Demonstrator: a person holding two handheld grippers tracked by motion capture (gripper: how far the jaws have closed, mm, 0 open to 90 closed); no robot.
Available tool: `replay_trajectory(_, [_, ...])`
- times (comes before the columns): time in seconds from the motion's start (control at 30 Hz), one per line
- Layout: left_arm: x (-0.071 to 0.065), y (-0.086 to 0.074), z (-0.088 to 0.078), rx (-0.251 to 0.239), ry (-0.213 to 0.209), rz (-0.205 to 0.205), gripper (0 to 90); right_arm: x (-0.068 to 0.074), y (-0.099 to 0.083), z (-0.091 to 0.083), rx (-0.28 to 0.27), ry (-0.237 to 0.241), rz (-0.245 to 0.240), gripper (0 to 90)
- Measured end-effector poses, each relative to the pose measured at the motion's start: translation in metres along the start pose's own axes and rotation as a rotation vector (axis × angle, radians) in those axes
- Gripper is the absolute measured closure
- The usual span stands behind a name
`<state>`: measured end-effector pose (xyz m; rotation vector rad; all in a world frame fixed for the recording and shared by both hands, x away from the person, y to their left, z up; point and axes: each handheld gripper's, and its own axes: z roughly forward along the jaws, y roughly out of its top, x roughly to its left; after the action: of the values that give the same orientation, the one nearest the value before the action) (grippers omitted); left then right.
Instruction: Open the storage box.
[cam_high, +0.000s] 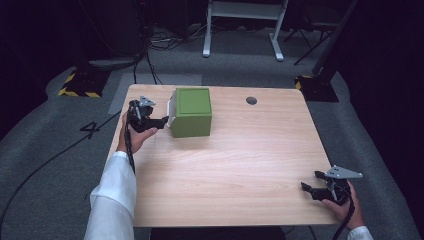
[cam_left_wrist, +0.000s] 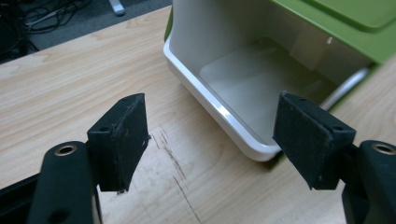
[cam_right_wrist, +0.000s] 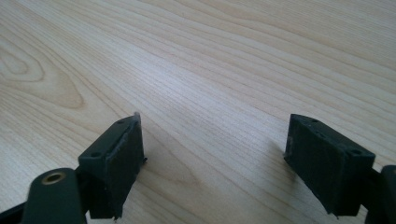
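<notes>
Facing green box (cam_high: 193, 112), left gripper (cam_high: 161, 121).

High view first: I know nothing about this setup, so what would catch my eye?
The green box at the wooden table's far left stands out, with a white drawer pulled out, empty. The left gripper hovers open right beside that drawer; the right gripper waits open near the table's near right corner.
</notes>
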<state>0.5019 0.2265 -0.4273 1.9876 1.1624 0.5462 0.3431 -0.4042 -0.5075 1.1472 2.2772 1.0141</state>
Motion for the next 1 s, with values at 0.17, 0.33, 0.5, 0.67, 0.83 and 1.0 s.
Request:
replay_trajectory(0.17, [-0.003, 0.001, 0.014, 0.025, 0.006, 0.004, 26.7, 0.000, 0.000, 0.000, 0.000, 0.000, 0.000, 19.7])
replay_trajectory(0.33, [-0.003, -0.003, 0.026, 0.057, 0.013, -0.019, 28.9, 0.000, 0.000, 0.000, 0.000, -0.002, -0.001, 19.7])
replay_trajectory(0.5, [-0.001, -0.005, 0.035, 0.078, 0.023, -0.018, 34.6, 0.000, 0.000, 0.000, -0.001, -0.002, -0.002, 19.7])
replay_trajectory(0.67, [0.001, -0.006, 0.039, 0.071, -0.003, -0.037, 40.4, 0.000, 0.000, 0.000, 0.000, -0.002, -0.001, 19.7])
replay_trajectory(0.83, [0.003, -0.010, 0.042, 0.081, 0.015, -0.045, 43.2, 0.000, 0.000, 0.000, 0.000, -0.002, -0.001, 19.7])
replay_trajectory(1.0, [0.008, -0.012, 0.038, 0.080, 0.021, -0.059, 45.4, 0.000, 0.000, 0.000, 0.000, 0.000, 0.000, 19.7])
